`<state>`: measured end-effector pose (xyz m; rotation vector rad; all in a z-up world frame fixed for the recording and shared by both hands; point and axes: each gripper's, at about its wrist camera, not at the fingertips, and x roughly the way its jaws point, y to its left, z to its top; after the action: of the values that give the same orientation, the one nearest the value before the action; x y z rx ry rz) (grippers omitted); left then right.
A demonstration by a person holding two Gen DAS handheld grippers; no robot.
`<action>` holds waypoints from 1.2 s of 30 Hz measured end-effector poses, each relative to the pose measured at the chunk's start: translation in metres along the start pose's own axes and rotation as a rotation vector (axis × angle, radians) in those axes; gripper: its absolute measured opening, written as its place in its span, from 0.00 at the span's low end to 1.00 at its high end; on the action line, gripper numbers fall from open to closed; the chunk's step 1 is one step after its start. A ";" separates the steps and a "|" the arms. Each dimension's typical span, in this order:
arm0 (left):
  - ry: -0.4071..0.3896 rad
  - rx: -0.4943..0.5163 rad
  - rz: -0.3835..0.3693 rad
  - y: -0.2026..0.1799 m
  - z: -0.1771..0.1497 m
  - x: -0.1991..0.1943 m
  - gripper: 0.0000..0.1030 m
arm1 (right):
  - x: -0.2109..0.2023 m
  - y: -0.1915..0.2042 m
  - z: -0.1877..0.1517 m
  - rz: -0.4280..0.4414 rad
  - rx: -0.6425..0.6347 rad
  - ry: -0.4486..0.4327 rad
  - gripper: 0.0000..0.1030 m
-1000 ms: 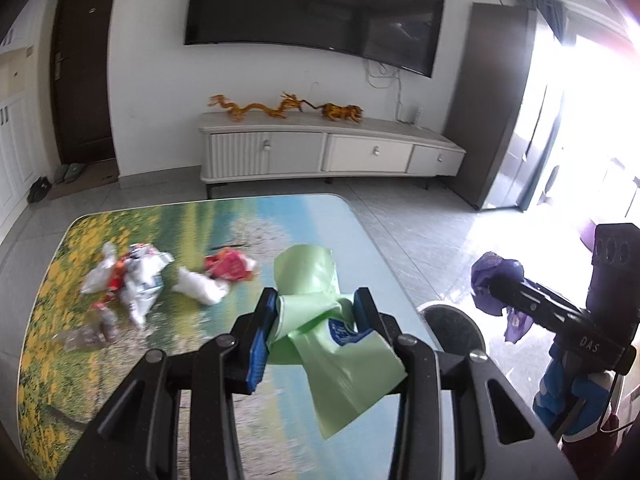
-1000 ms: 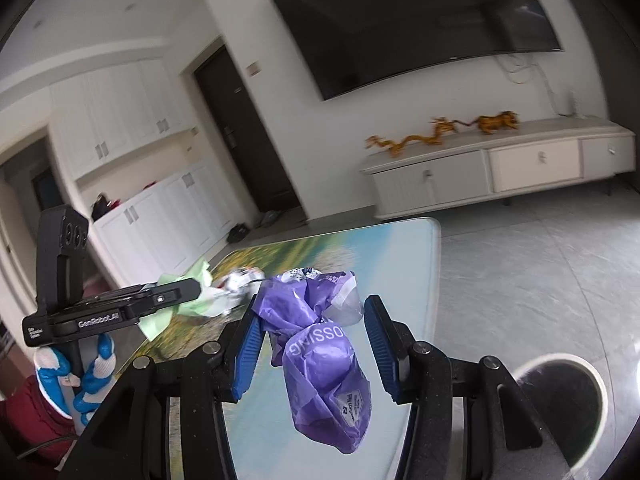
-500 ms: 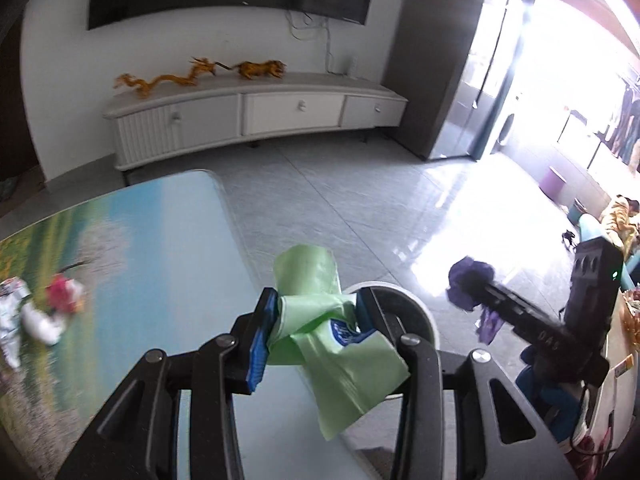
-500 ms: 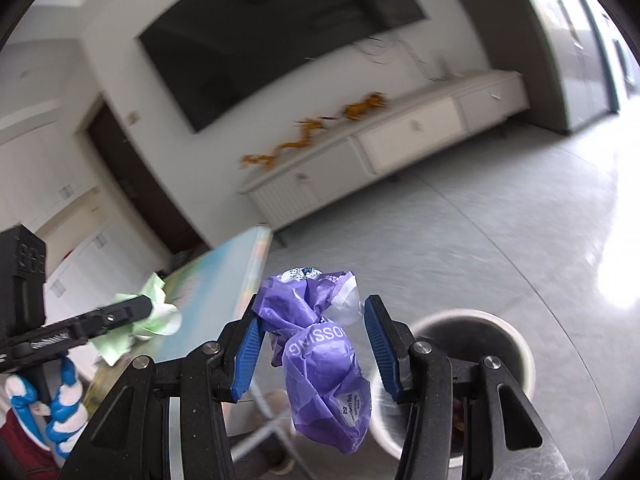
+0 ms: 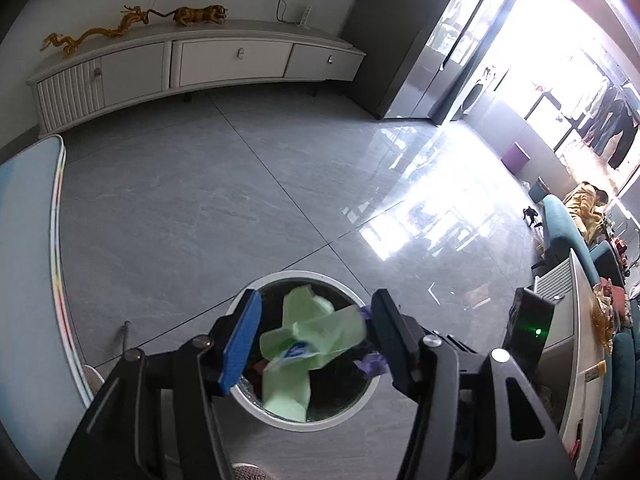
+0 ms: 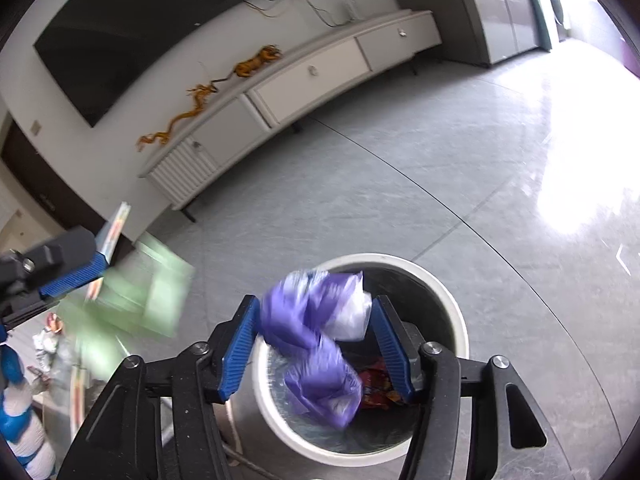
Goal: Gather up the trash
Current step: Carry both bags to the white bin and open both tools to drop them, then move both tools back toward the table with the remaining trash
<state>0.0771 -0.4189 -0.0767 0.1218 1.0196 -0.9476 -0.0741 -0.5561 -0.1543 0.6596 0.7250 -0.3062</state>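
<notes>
My left gripper (image 5: 316,340) stands wide open at lower centre, the green wrapper (image 5: 306,346) loose between its fingers over the white bin (image 5: 280,414). My right gripper (image 6: 316,344) is spread too; the purple wrapper (image 6: 316,344) hangs blurred above the bin (image 6: 452,300). Farther back, the white cabinet (image 5: 224,60) spans the upper frame.

Light source: daylight is pouring in from the window (image 5: 576,60), to the right of the bin (image 5: 300,352), and blowing out to white.
Glare: the floor (image 5: 404,220) beyond the bin is reflecting bright patches.
Blur: the green wrapper (image 6: 132,300) and purple wrapper (image 6: 316,344) are smearing with motion.
Edges: straight lines are bowing and corners are darkening to black.
</notes>
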 end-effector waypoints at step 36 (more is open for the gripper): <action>-0.499 -0.074 0.604 0.065 -0.077 -0.228 0.73 | -0.105 0.171 -0.009 -0.062 -0.171 -0.324 0.93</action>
<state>0.0315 -0.2005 0.0346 0.1140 0.5009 -0.3538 -0.0727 -0.4169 -0.0097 0.4122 0.4550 -0.3925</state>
